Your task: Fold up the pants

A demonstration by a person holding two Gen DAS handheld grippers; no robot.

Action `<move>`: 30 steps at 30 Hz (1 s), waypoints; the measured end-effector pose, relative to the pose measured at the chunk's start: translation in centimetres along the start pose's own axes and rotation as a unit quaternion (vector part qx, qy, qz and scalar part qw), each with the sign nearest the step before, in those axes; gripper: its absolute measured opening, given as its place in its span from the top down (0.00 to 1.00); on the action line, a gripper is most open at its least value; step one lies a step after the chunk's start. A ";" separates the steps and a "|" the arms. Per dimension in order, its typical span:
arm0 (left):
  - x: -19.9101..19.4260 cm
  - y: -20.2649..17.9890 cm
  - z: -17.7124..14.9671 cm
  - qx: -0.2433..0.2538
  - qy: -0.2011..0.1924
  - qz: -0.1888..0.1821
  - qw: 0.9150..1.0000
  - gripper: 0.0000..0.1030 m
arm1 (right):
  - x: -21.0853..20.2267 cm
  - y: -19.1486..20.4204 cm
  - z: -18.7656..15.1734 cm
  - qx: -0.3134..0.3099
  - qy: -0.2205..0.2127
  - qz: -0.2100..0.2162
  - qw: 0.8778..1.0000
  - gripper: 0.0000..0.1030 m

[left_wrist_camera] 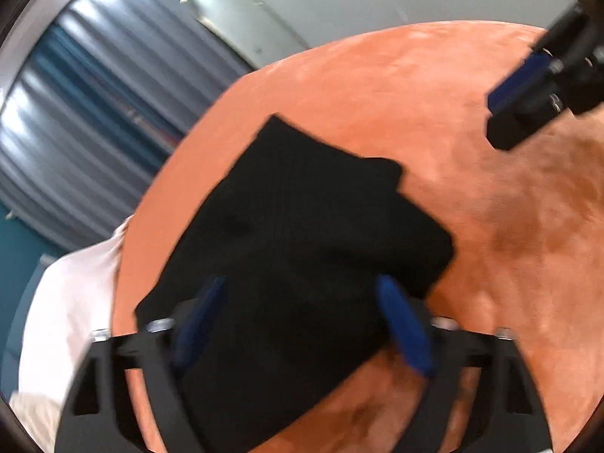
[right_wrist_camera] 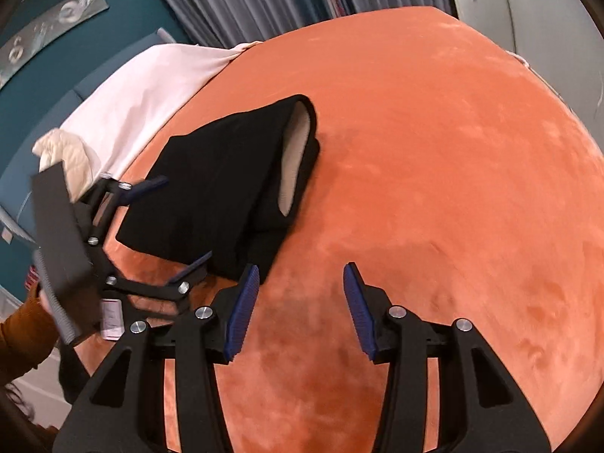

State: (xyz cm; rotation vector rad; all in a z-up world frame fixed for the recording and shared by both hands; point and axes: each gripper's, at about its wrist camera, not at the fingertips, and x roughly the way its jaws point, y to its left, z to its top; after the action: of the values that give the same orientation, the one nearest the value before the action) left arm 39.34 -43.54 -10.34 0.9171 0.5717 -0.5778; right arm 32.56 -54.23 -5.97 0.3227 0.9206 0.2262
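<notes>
The pants [right_wrist_camera: 222, 192] lay folded into a compact bundle on the orange bed [right_wrist_camera: 434, 188], the left gripper [left_wrist_camera: 302, 324] straddling its near end, jaws apart, seemingly to tidy it, grip blurred, while the right gripper [right_wrist_camera: 302, 309] hovered half-open and empty beside it.

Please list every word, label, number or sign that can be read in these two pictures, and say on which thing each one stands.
No text can be read in either view.
White label on the left gripper: it seems to carry print, but too small and blurred to read.
Grey wall panels with round shapes: no letters can be made out.
Black pants, orange cover, right gripper: no visible text.
</notes>
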 end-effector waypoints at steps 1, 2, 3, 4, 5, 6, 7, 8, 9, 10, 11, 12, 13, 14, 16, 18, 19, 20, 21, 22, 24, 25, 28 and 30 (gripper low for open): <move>0.1 0.1 0.1 0.002 0.003 -0.026 1.000 0.64 | -0.2 -0.3 -0.2 0.003 0.001 0.000 1.000 0.56; 0.1 0.2 0.1 -0.001 0.008 -0.048 0.999 0.69 | -0.2 -0.4 -0.4 0.004 0.002 -0.001 1.000 0.56; 0.0 0.6 0.0 -0.008 0.010 -0.058 0.998 0.69 | -0.3 -0.7 -0.4 0.007 0.002 0.000 1.000 0.56; -0.3 1.0 0.0 -0.014 0.009 -0.074 0.997 0.69 | -0.3 -0.9 -0.3 0.008 0.001 0.000 1.000 0.56; -0.9 1.4 -0.4 -0.020 0.007 -0.089 0.996 0.65 | -0.4 -1.1 -0.2 0.012 -0.002 0.003 1.000 0.56; -1.1 1.8 -0.5 -0.022 0.006 -0.102 0.994 0.56 | -0.5 -1.2 -0.2 0.014 -0.003 0.007 1.000 0.56; -1.7 1.9 -0.7 -0.020 0.004 -0.115 0.993 0.27 | -0.5 -1.2 -0.2 0.015 -0.004 0.010 1.000 0.56; -2.3 1.4 -1.0 -0.017 -0.005 -0.101 0.995 0.05 | -0.6 -1.2 -0.1 0.014 -0.006 0.012 1.000 0.56; -2.8 1.0 -1.1 -0.010 -0.020 -0.077 0.997 0.05 | -0.5 -1.2 -0.1 0.013 -0.006 0.013 1.000 0.56; -2.9 0.6 -1.1 0.004 -0.029 -0.064 0.998 0.05 | -0.6 -1.1 -0.2 0.012 -0.006 0.014 1.000 0.56; -2.8 0.3 -1.1 0.013 -0.026 -0.064 0.998 0.05 | -0.4 -0.9 -0.2 0.011 -0.007 0.014 1.000 0.56; -2.4 0.1 -0.9 0.012 -0.020 -0.071 0.997 0.05 | -0.4 -0.9 -0.2 0.012 -0.007 0.017 1.000 0.56; -1.8 0.3 -0.8 0.008 -0.013 -0.083 0.996 0.10 | -0.3 -0.9 -0.3 0.012 -0.006 0.018 1.000 0.56; -1.2 0.4 -0.7 0.004 -0.007 -0.098 0.995 0.30 | -0.3 -0.8 -0.3 0.012 -0.007 0.019 1.000 0.56; 0.7 1.0 -0.4 -0.015 0.016 -0.122 0.992 0.46 | -0.4 -0.7 -0.4 0.012 -0.008 0.021 1.000 0.56; 1.0 2.6 -0.3 -0.052 0.014 -0.159 0.986 0.53 | -0.5 -0.8 -0.5 0.014 -0.010 0.021 1.000 0.56; 1.0 3.5 -0.3 -0.068 0.016 -0.176 0.982 0.60 | -0.5 -0.8 -0.5 0.015 -0.011 0.022 1.000 0.56; 1.3 4.5 -0.2 -0.087 0.017 -0.198 0.976 0.68 | -0.5 -0.9 -0.5 0.018 -0.012 0.023 1.000 0.56; 1.2 5.0 -0.2 -0.098 0.018 -0.211 0.972 0.71 | -0.5 -1.0 -0.5 0.022 -0.013 0.029 0.999 0.56; 1.1 5.6 -0.2 -0.111 0.021 -0.226 0.968 0.79 | -0.4 -1.0 -0.4 0.025 -0.014 0.032 0.999 0.56; 0.8 7.1 -0.1 -0.146 0.020 -0.262 0.954 0.85 | -0.3 -0.8 -0.2 0.025 -0.015 0.037 0.999 0.56; 0.5 8.0 -0.1 -0.160 0.011 -0.273 0.949 0.85 | -0.3 -0.6 -0.1 0.022 -0.016 0.038 0.999 0.56; -0.8 9.9 -0.7 -0.197 -0.004 -0.303 0.932 0.85 | 0.2 0.5 0.7 0.000 -0.013 0.043 0.999 0.56; -0.4 10.3 -0.6 -0.206 0.003 -0.290 0.934 0.89 | 0.8 1.3 1.4 -0.023 -0.009 0.039 0.999 0.56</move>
State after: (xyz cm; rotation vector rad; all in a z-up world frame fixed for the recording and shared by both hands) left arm 45.88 -37.94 -4.58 0.3392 0.9398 -0.9411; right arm 34.14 -53.00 -5.33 0.3178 0.8841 0.3163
